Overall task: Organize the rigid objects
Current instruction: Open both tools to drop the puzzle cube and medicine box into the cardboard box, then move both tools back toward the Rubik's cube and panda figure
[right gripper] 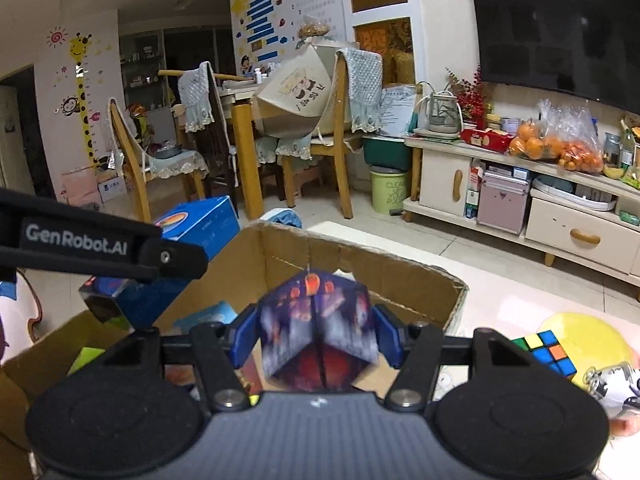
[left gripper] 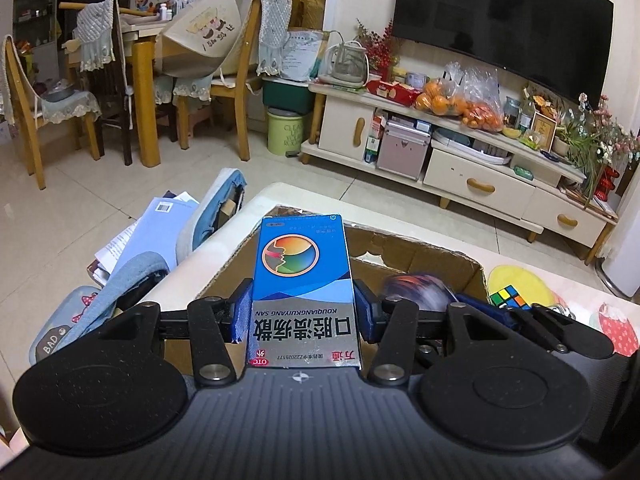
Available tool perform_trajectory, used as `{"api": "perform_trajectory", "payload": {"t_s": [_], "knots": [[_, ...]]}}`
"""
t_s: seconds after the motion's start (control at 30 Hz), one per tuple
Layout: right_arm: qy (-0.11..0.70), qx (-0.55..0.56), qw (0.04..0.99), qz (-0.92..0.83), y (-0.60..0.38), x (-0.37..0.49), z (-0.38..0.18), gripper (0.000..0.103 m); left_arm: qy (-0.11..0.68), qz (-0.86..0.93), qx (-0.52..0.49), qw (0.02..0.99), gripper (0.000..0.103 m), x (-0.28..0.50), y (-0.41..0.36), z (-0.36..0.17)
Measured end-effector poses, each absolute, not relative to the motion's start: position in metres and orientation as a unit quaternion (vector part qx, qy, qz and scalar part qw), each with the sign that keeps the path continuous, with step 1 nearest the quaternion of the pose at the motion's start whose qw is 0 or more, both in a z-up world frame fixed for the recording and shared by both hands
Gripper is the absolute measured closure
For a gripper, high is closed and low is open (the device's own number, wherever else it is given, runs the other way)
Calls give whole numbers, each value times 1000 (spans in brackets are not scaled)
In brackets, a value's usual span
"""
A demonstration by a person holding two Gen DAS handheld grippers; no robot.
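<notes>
A: Starting from the largest item, what lies beneath both tools?

B: An open cardboard box (right gripper: 360,280) stands on the pale worktop (left gripper: 400,224). Other items lie inside it, too blurred to name.

A: What does the left gripper (left gripper: 303,312) hold?

B: Its blue fingers (left gripper: 240,316) are drawn in and pinch the two long sides of a blue medicine carton (left gripper: 304,280), near its printed lower half. The carton's long axis runs forward along the fingers, its far end pointing away from the camera over the box's near-left part; its printed face is turned up.

A: And the right gripper (right gripper: 318,340)?

B: Its fingers (right gripper: 244,336) are partly closed and clamp a dark patterned cube (right gripper: 320,332) from left and right. The cube is held with one vertical edge facing the camera, above the box's interior near the right wall. The image is motion-blurred.

A: What else rests on the worktop?

B: To the right of the box, a yellow round mat (right gripper: 584,340) carries a colour puzzle cube (right gripper: 548,352), lying clear of the box.
</notes>
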State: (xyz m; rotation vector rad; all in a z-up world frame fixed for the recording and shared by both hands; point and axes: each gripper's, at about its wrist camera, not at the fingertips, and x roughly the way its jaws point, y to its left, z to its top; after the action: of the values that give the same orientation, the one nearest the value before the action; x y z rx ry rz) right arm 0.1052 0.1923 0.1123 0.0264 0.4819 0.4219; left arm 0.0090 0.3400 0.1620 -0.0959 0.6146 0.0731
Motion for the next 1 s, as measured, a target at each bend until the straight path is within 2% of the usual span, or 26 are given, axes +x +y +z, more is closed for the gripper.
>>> {"api": "perform_trajectory", "payload": {"t_s": [0.03,0.1,0.27,0.4,0.83,1.0], "knots": [[233,24,950,205,189,103,113,24,305,36,-45,951,41,9,340,161],[223,41,952,204,182,96,117,17,306,37,-42,950,40,8,341,161],[196,51,961,191,166,71,128,15,299,36,-34,953,24,3,338,165],[180,55,967,170,150,52,132,9,292,30,-23,956,21,1,332,168],[189,47,976,92,97,18,109,9,266,-7,16,964,7,-8,311,169],[199,57,976,70,77,14,97,9,261,-24,35,964,5,-10,306,167]]}}
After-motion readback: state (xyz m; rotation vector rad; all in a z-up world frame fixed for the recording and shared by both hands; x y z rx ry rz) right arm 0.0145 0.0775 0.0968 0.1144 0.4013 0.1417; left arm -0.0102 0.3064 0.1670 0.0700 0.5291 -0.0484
